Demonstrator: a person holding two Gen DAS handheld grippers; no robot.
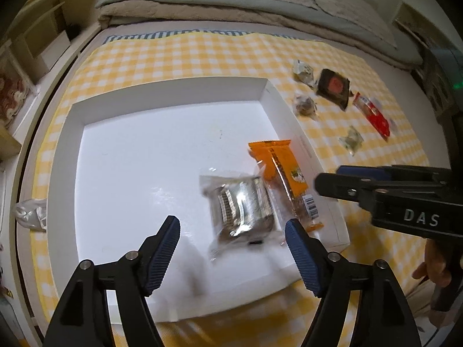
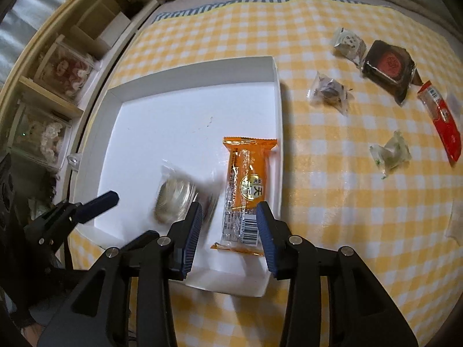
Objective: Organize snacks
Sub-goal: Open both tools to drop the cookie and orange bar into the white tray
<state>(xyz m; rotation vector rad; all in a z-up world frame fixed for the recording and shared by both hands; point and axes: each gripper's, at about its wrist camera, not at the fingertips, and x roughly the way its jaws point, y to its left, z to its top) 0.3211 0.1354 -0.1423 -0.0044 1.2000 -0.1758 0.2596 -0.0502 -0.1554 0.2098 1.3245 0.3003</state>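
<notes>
A white shallow tray (image 1: 173,92) (image 2: 277,101) lies on the yellow checked cloth. In it an orange snack packet (image 1: 283,170) (image 2: 249,173) lies flat by the right wall. A clear packet with a silvery round snack (image 1: 240,205) (image 2: 176,199) lies beside it, blurred. My left gripper (image 1: 231,221) (image 2: 131,215) hangs open over the clear packet, its pads well apart from it. My right gripper (image 2: 229,205) (image 1: 327,182) is open over the near end of the orange packet, whose barcode end sits between the pads without being pressed.
Right of the tray lie a dark square packet (image 2: 387,63), a red stick packet (image 2: 442,121) and three small clear-wrapped sweets (image 2: 327,89). Folded bedding (image 1: 231,5) lines the far edge. Wooden shelves (image 2: 58,66) stand at the left. A hand (image 1: 434,266) holds the right gripper.
</notes>
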